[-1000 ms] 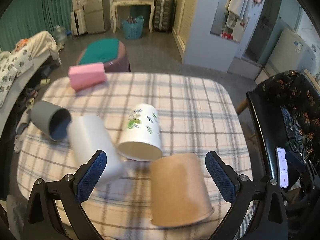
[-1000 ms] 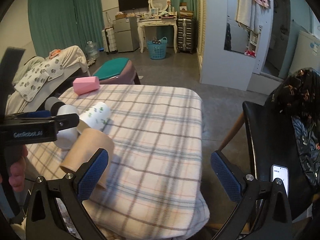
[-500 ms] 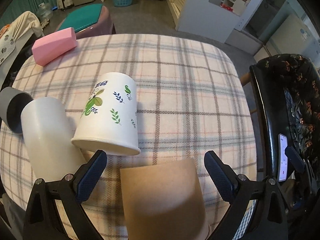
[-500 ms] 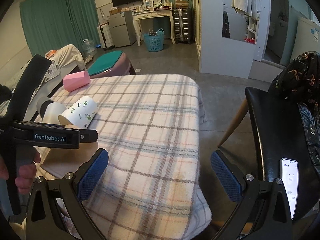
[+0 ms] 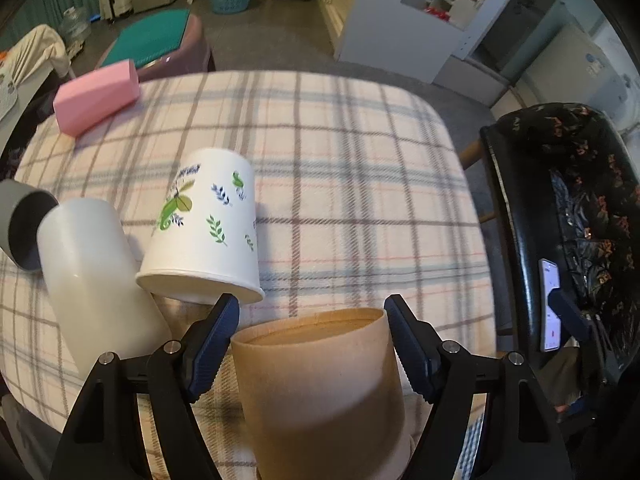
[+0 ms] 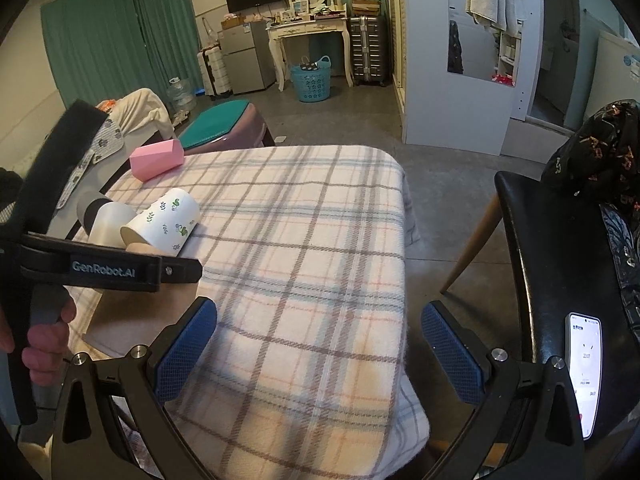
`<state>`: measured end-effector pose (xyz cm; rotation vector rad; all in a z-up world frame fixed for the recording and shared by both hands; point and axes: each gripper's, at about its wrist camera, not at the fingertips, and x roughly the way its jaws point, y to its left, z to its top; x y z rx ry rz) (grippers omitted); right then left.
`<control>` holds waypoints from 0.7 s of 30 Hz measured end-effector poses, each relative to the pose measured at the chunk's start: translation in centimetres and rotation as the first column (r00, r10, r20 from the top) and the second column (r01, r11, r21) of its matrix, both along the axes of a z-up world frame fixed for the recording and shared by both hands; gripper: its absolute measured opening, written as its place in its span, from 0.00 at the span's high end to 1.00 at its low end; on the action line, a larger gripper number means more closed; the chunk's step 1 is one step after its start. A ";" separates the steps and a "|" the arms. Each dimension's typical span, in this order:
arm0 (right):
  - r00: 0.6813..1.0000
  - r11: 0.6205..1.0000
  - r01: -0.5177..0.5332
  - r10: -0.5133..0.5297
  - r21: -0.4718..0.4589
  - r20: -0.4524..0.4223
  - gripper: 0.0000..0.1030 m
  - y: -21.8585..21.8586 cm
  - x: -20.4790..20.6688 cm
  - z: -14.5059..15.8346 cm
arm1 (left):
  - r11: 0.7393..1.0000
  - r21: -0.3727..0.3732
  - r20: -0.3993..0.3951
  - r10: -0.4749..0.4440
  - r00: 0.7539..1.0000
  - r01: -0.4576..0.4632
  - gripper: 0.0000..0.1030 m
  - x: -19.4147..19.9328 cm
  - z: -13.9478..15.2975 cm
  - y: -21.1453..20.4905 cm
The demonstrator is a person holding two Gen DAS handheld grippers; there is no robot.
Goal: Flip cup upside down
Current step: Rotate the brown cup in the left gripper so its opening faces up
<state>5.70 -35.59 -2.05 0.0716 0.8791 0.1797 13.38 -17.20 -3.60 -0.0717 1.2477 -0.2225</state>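
The left tongs (image 5: 312, 334) are reaching low over the near edge of the desk (image 5: 360, 184) with its plaid cloth, their blue pads pressing both sides of the brown paper cup (image 5: 320, 392), which is lying on its side with its recessed base facing away. The right tongs (image 6: 316, 344) are hovering over bare plaid cloth, spread wide and holding nothing. Only the right wrist view is showing the person's left hand (image 6: 40, 344) gripping the handle. Just beyond the brown cup, a white leaf-printed cup (image 5: 204, 232), a plain white cup (image 5: 92, 276) and a grey cup (image 5: 20, 228) are lying tipped over.
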 end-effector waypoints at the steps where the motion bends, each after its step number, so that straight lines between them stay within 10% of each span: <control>1: 1.000 1.000 -0.002 0.002 0.002 0.002 0.00 0.1 -0.2 0.1 | 1.000 -0.003 0.013 -0.003 1.000 0.003 0.26 -0.1 0.4 0.0; 21: 0.999 0.999 0.037 -0.037 0.003 0.010 0.00 -0.2 -2.0 -0.2 | 1.000 0.002 0.368 0.016 0.930 -0.019 0.26 -0.7 4.0 -0.8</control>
